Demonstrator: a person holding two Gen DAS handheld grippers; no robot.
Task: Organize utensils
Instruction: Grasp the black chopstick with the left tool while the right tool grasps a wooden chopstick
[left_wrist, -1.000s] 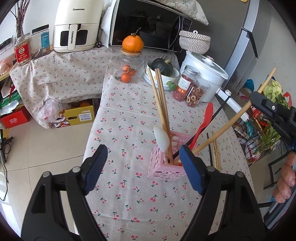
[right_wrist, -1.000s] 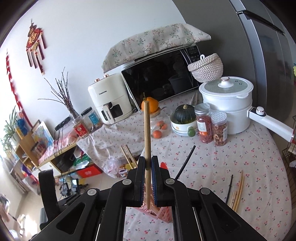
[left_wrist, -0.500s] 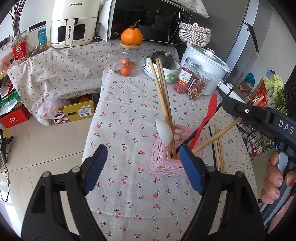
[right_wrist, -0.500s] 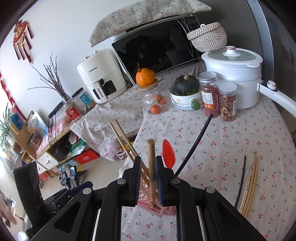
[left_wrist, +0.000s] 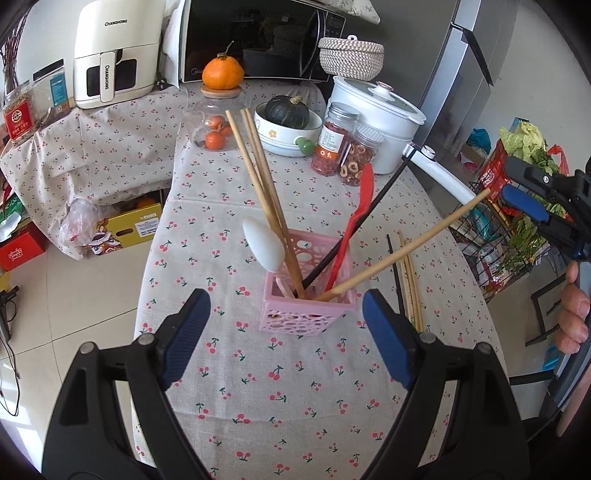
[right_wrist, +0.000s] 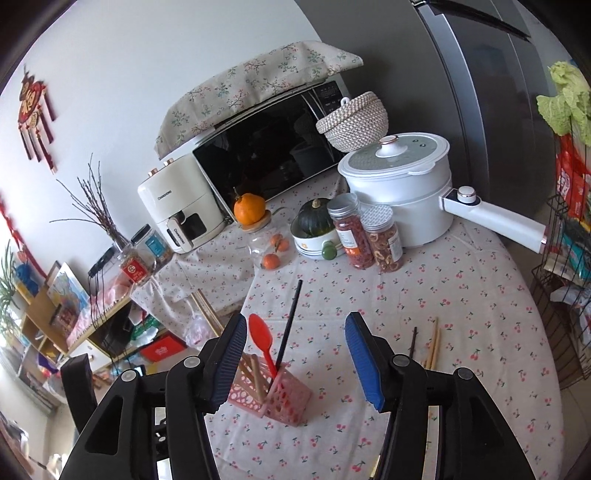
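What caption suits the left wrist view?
Open left tongs hover before the pink holder of chopsticks and spoons.

Table (left_wrist: 295, 387), cherry-print cloth: pink utensil holder (left_wrist: 308, 314); loose chopsticks (left_wrist: 408, 280); two spice jars (left_wrist: 343, 149); white pot (left_wrist: 376, 114); bowl (left_wrist: 284, 138); glass jar (left_wrist: 218, 125).

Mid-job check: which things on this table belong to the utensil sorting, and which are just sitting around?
Part of the job:
pink holder
wooden chopstick leaning in it
red spoon
white spoon
black chopstick
loose chopsticks on the cloth

Just lying about:
white pot
two jars
squash bowl
microwave
air fryer
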